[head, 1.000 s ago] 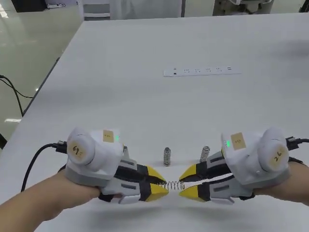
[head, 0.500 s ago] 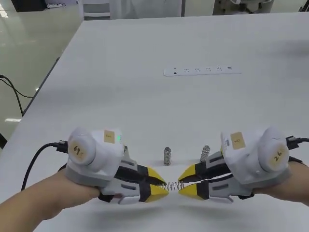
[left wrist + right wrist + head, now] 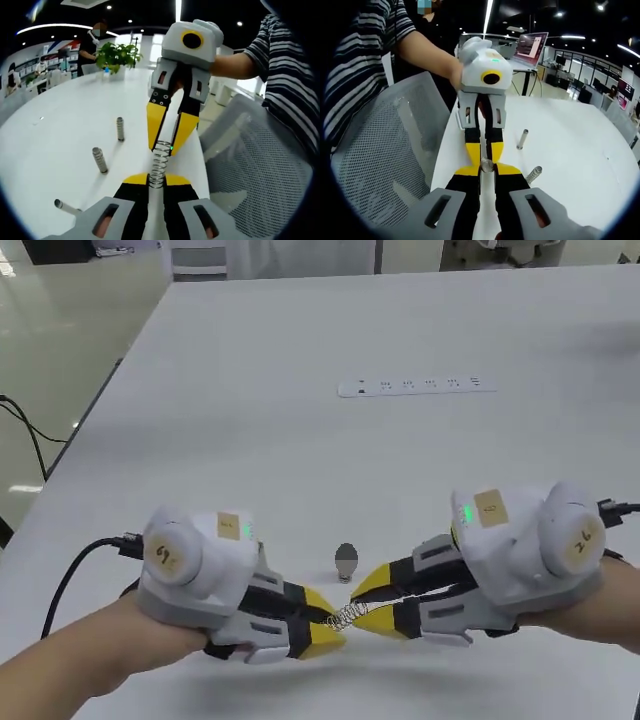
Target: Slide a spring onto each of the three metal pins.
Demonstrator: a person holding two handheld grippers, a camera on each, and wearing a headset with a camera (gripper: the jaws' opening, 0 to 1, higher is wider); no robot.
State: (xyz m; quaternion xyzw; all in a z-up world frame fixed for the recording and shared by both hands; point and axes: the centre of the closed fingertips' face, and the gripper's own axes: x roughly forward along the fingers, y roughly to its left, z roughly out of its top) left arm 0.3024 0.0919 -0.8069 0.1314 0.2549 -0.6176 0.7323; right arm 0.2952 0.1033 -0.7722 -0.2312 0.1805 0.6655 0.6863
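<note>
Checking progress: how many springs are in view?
3. One spring is held between the left gripper and right gripper; in the left gripper view, others sit on the far pin and middle pin. The near pin looks bare.

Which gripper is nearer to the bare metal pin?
Left. The bare metal pin is just beside the left gripper; the right gripper is farther off, across the spring that both jaws hold.

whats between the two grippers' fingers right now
A spring spans the gap: one end sits in the left gripper fingers, the other reaches the right gripper fingers. The left gripper view shows it best.
</note>
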